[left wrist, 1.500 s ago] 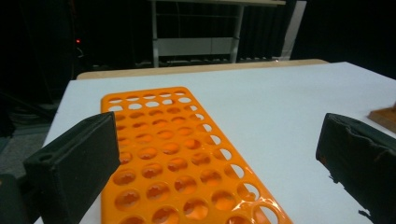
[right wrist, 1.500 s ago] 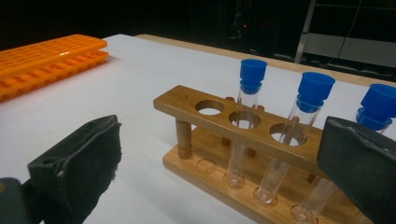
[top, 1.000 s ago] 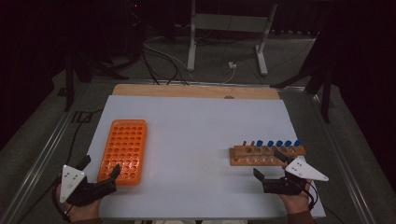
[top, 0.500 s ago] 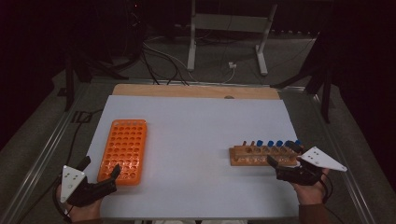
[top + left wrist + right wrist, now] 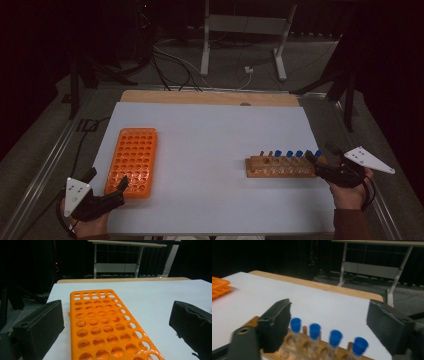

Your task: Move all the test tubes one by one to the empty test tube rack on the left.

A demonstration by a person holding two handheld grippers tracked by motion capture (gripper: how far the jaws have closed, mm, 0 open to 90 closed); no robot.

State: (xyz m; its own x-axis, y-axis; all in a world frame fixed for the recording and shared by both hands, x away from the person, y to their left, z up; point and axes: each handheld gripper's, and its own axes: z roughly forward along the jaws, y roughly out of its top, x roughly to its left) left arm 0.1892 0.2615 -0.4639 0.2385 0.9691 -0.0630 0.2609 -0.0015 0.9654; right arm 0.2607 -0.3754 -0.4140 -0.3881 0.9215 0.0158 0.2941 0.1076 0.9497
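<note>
White table (image 5: 210, 130): both claws gape wide, left (image 5: 107, 184) by orange rack (image 5: 133, 161), right (image 5: 324, 154) by wooden rack (image 5: 280, 167).

Orange rack (image 5: 105, 325): glossy moulded plastic, smooth. Tube holder (image 5: 280, 166): bare wood, matt. Tubes (image 5: 314, 340): clear, glassy; caps (image 5: 336, 335) blue plastic, smooth. Table (image 5: 210, 140): white matt sheet over pale wood edge. Right gripper (image 5: 329, 322) pads: black, rough, foam-like.

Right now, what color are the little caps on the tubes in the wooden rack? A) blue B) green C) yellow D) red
A: the tubes standing in the wooden rack have blue caps, seen between the open jaws of the right gripper.
</note>
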